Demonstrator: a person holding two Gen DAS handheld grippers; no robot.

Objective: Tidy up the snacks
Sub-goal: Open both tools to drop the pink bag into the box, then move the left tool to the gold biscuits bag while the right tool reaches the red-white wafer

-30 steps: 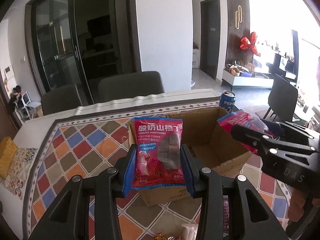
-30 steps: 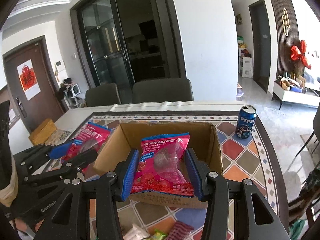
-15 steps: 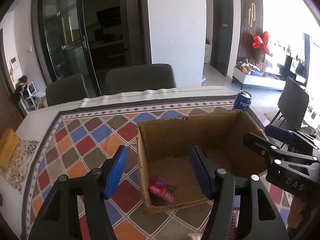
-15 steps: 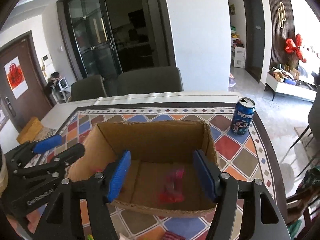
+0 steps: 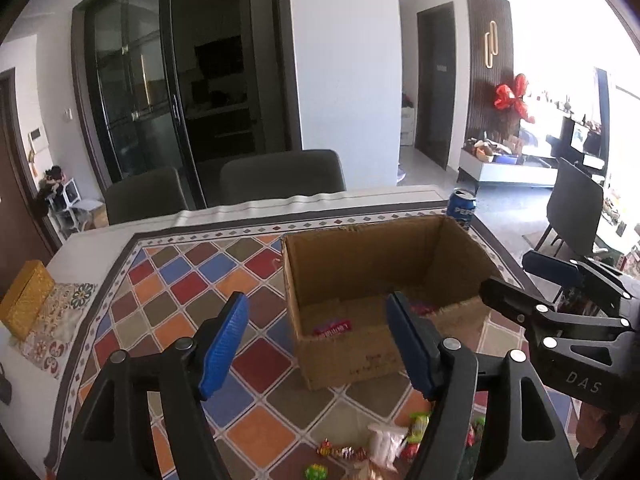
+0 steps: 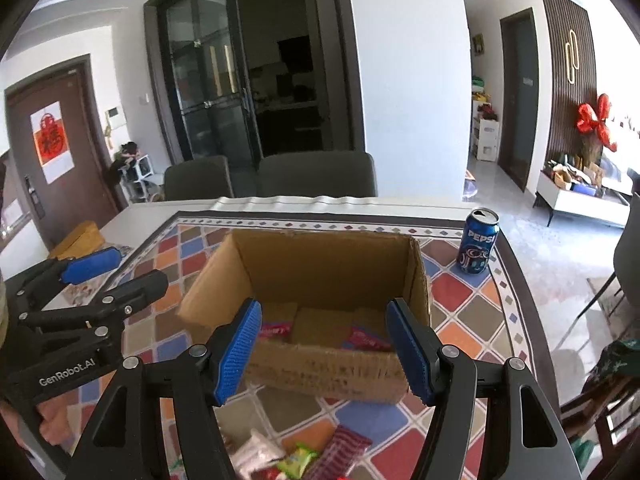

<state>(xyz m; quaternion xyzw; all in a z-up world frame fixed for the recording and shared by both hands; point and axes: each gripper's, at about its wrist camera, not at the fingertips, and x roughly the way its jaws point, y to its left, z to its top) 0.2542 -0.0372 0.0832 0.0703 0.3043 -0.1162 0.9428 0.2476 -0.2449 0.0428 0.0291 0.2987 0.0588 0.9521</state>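
Observation:
An open cardboard box stands on the patterned tablecloth. Two red snack packets lie on its floor, one at the left and one at the right. My left gripper hovers before the box's near left corner; its jaws are opening and nothing is between them. My right gripper is open and empty over the near wall. Each gripper also shows in the other's view, the right gripper and the left gripper. Loose wrapped snacks lie on the cloth below the grippers.
A blue Pepsi can stands beyond the box's far right corner. A yellow box sits at the table's left edge. Two grey chairs stand behind the table's far side.
Both grippers let go of their red packets, which now lie in the box. Both sets of jaws have widened, and both grippers have drawn back from the box.

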